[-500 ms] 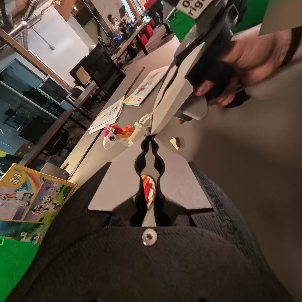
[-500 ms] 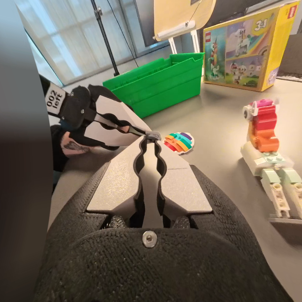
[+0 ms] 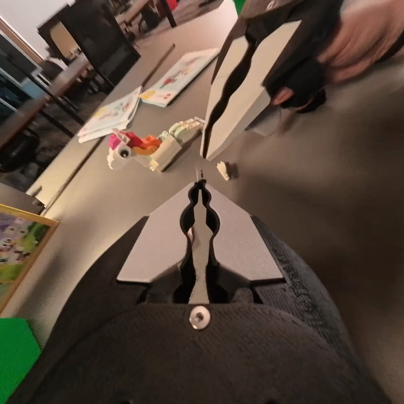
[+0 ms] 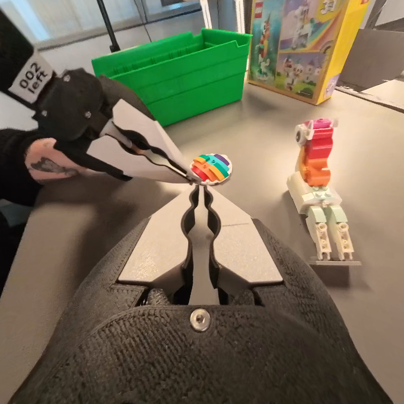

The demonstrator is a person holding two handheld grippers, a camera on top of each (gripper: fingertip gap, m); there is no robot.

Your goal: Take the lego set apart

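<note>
The box [image 3: 19,247] is cut off at the left edge and blurred. What the left tongs [image 3: 200,178] pinch is too small to tell. The far hand [image 3: 358,43] is smeared.

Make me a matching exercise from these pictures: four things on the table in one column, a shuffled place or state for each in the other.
1. rainbow disc
2. unicorn model
3. green bin
4. small white piece

A. lying on its back
B. at the left gripper's tips
C. beside the yellow box
D. loose, alone near the right gripper's tips

Pairs: 1-B, 2-A, 3-C, 4-D
</note>
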